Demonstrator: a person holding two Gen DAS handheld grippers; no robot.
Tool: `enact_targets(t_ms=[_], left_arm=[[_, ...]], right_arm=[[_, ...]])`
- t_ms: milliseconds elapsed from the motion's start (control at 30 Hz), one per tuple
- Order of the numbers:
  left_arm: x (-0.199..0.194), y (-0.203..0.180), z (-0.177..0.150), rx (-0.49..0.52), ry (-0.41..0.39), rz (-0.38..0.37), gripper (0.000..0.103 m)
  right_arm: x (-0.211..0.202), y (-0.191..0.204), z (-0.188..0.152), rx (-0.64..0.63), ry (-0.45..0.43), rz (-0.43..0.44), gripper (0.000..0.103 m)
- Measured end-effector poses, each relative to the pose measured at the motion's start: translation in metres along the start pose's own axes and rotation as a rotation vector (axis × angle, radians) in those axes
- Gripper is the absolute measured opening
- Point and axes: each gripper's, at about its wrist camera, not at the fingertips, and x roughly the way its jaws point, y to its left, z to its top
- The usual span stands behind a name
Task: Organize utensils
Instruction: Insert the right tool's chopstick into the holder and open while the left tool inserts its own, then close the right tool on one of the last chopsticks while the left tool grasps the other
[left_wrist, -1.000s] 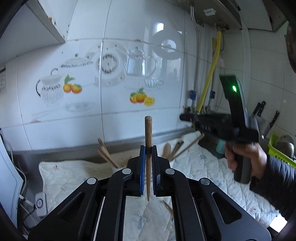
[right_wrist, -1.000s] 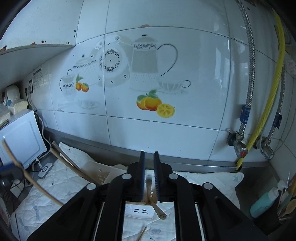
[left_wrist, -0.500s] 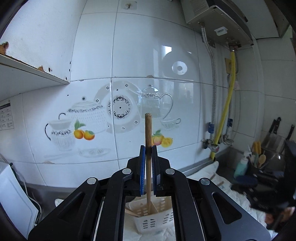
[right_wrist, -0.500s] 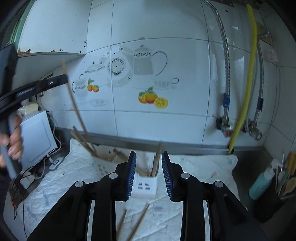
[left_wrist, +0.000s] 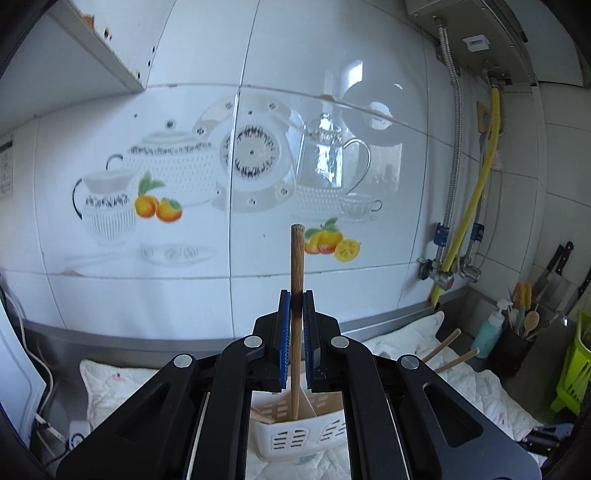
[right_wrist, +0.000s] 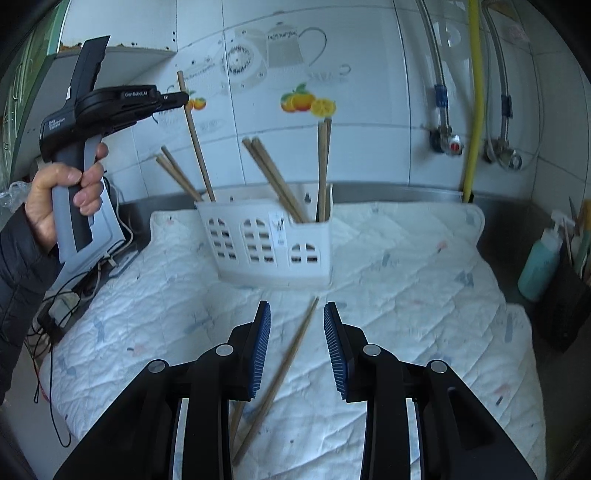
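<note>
Left gripper (left_wrist: 294, 314) clamped narrow on one wooden chopstick (left_wrist: 296, 280), held upright, lower end dipping into the left compartment of the white slotted basket (left_wrist: 295, 437). From the right wrist view, same chopstick slanting from the left gripper (right_wrist: 181, 99) down behind the basket's left rim, left hand (right_wrist: 55, 195) wrapped round the grey handle.

Right gripper (right_wrist: 297, 332) spread wide, holding nothing, hanging over the quilted white mat (right_wrist: 406, 280) on the tabletop. Between and below its blue pads (right_wrist: 263, 343), a loose chopstick (right_wrist: 280, 376) lying flat on the mat, upper tip pointing toward the basket, a second stick partly hidden beside it near the lower end.

Basket standing on the mat near the tiled wall (right_wrist: 369, 74). Inside: a pair leaning left at the left side, a pair leaning left in the middle section, a pair standing nearly upright at the right end.

Off to the right, a teal bottle (right_wrist: 539, 258) next to a dark holder (right_wrist: 565, 306). Yellow hose (right_wrist: 474, 92) running down the wall behind.
</note>
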Motion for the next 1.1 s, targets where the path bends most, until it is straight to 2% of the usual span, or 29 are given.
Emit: enact_targets(t_ms=[267,400,567,633,800,900,1100], left_arm=[[0.001,0.005,-0.015,-0.012,0.059,0.002,0.01],[-0.009,0.002,-0.018,-0.006,0.057,0.001,0.027],[-0.032,-0.005,-0.025,0.006,0.047,-0.011,0.03],[-0.041,-0.006,-0.03,0.009,0.047,-0.014,0.038],[-0.061,-0.003,-0.053,-0.006,0.081,-0.01,0.039],[-0.07,0.0,-0.073,-0.023,0.12,-0.009,0.04],[-0.083,-0.002,-0.12,-0.043,0.215,-0.01,0.04]], right_arm=[[0.016,0.015,-0.045,0.008,0.119,0.008,0.026],[0.027,0.017,-0.064,0.04,0.176,0.012,0.019],[0.041,0.018,-0.079,0.118,0.225,0.035,0.019],[0.047,0.02,-0.081,0.143,0.243,0.044,0.018],[0.06,0.023,-0.088,0.165,0.276,0.029,0.015],[0.062,0.025,-0.089,0.154,0.277,0.008,0.01],[0.05,0.015,-0.091,0.177,0.262,-0.009,0.007]])
